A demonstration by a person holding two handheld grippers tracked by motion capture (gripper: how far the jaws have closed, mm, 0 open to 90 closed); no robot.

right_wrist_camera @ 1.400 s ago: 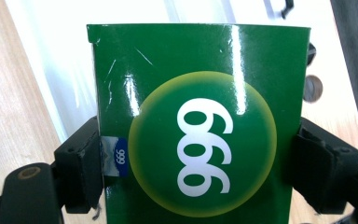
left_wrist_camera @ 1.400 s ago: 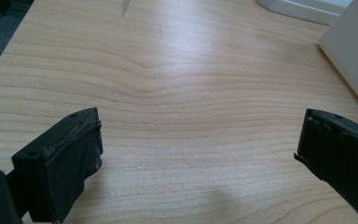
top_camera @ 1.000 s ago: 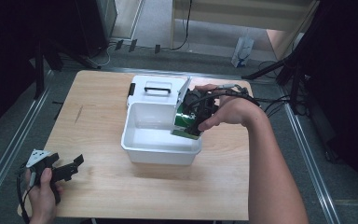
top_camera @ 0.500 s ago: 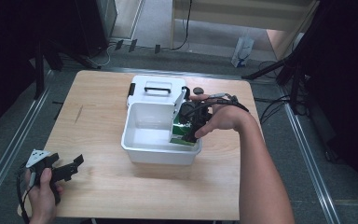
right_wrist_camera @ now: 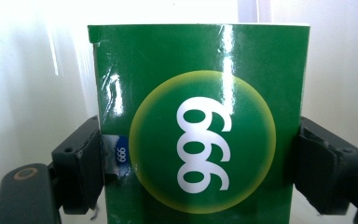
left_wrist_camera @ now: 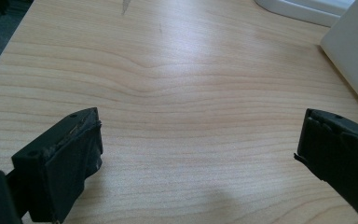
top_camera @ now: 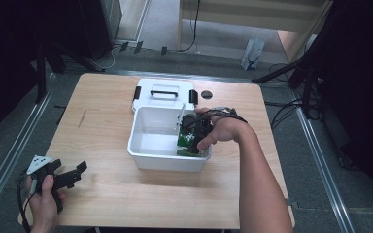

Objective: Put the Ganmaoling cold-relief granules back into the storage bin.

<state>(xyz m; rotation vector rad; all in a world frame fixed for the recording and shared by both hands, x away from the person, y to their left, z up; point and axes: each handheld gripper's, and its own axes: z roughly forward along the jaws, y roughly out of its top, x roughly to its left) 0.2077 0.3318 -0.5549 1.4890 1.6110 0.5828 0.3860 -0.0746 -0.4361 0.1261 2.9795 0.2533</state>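
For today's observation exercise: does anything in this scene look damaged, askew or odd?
Little stands out. The green box, shut in the right gripper inside the white bin, has a slightly crumpled, torn left edge with a blue label. The bin's lid lies off behind it. The left gripper is open over the table.
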